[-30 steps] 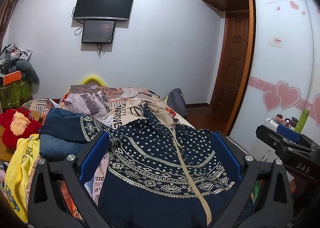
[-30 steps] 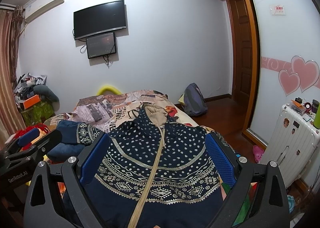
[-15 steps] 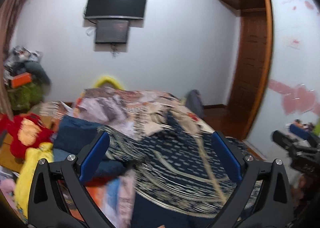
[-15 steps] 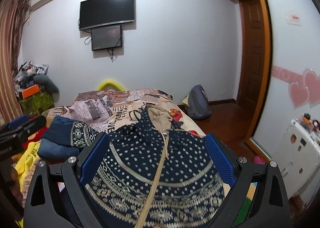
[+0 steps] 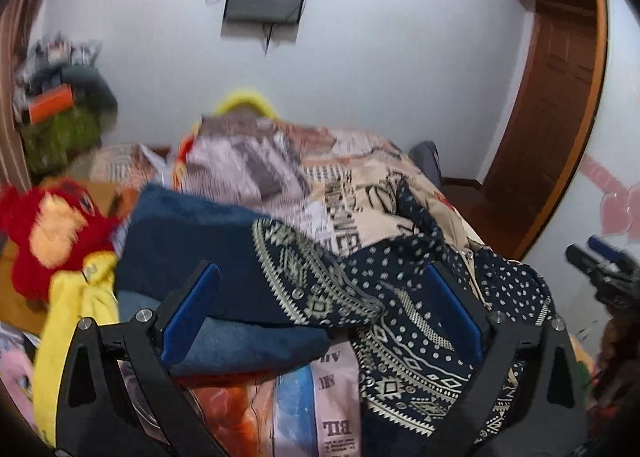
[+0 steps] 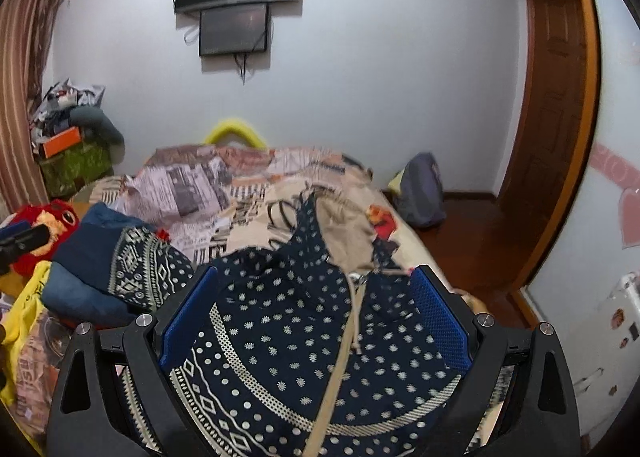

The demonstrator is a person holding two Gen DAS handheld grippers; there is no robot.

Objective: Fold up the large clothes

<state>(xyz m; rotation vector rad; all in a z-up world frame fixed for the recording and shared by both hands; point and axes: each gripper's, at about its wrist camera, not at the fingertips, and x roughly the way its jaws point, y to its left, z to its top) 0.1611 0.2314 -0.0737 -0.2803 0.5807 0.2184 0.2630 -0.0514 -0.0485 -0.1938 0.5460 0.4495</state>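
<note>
Sleeve (image 5: 320,277) lay mid-frame between the wide-open, empty left hand-held gripper (image 5: 324,321); right hand-held gripper (image 6: 316,321) gaped empty over the hoodie (image 6: 304,337). Best pinch the cuff squarely.

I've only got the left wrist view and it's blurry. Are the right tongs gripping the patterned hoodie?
Observer: No. The right tongs are open, and the hoodie lies spread between the fingers, unpinched.
Operator: Is it zipped?
Observer: Yes. The beige zip runs closed down the front, as far as it shows.
Operator: Anything right of the bed?
Observer: A white suitcase stands by the wardrobe door.
</note>
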